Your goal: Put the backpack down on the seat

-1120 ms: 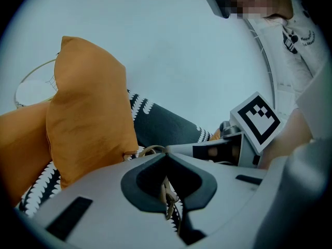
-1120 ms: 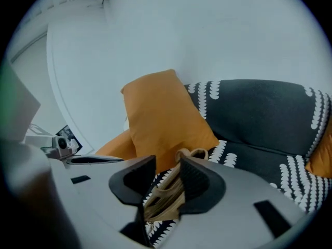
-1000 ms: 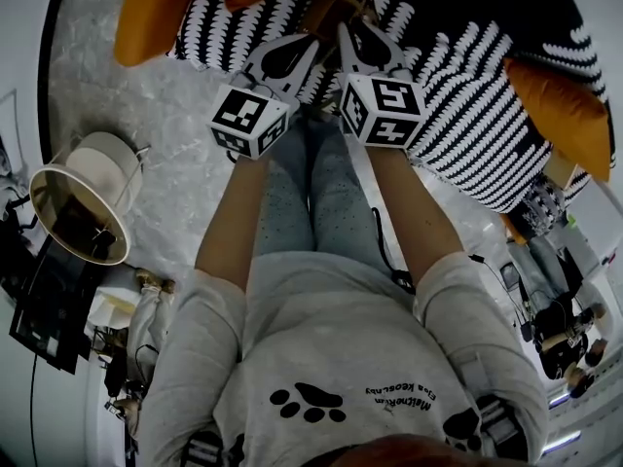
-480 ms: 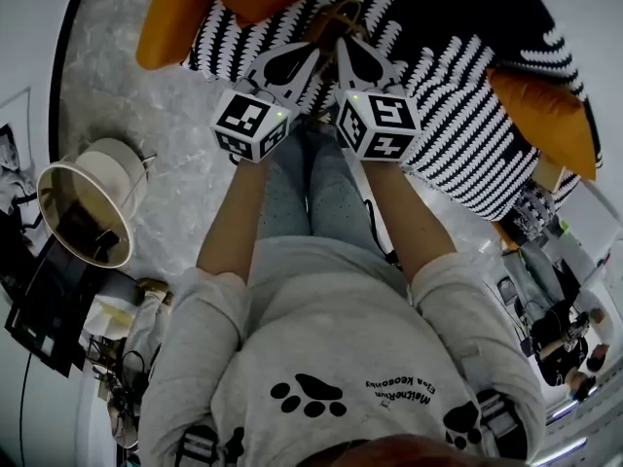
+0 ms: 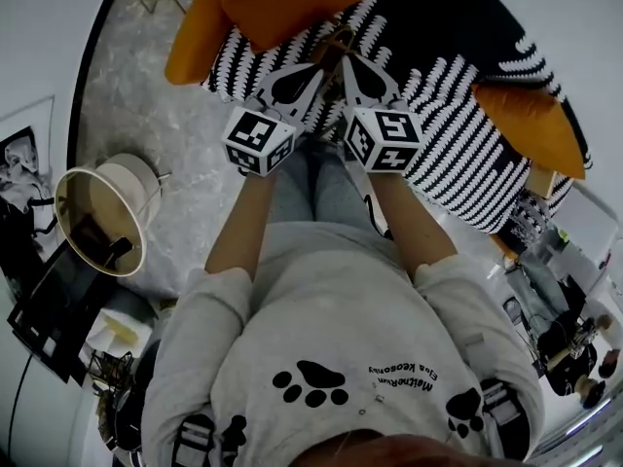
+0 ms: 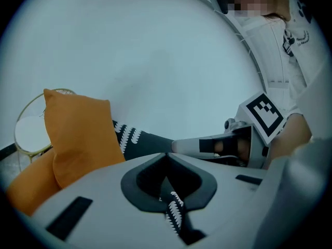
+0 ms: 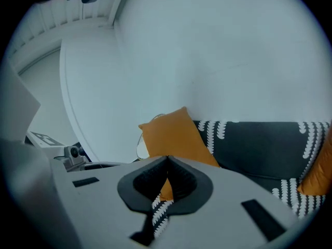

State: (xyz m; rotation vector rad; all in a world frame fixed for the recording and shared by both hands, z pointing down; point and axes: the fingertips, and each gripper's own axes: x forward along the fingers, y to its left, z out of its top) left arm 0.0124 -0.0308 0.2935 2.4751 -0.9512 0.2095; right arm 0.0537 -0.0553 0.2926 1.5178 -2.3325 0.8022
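Dark backpack straps (image 5: 200,444) with buckles lie over both of the person's shoulders; the bag itself is hidden. The seat is a black sofa (image 5: 458,144) with white leaf stripes, also seen past the jaws in the left gripper view (image 6: 137,139) and in the right gripper view (image 7: 254,149). Side by side over the sofa's front edge are my left gripper (image 5: 311,66) and right gripper (image 5: 348,61), tips close together. Both are shut with nothing between the jaws, as the left gripper (image 6: 167,154) and right gripper (image 7: 167,158) show in their own views. A small brown patch (image 5: 336,45) shows at the tips; I cannot tell what it is.
Orange cushions lie at the sofa's left end (image 5: 282,3) and right end (image 5: 531,129). A round beige basket-like stand (image 5: 102,217) sits on the grey marble floor to the left. Clutter and equipment fill the lower right (image 5: 565,300).
The head view has shifted, so more of the sofa and the left orange cushion show. Both grippers stay side by side at the sofa's front edge.
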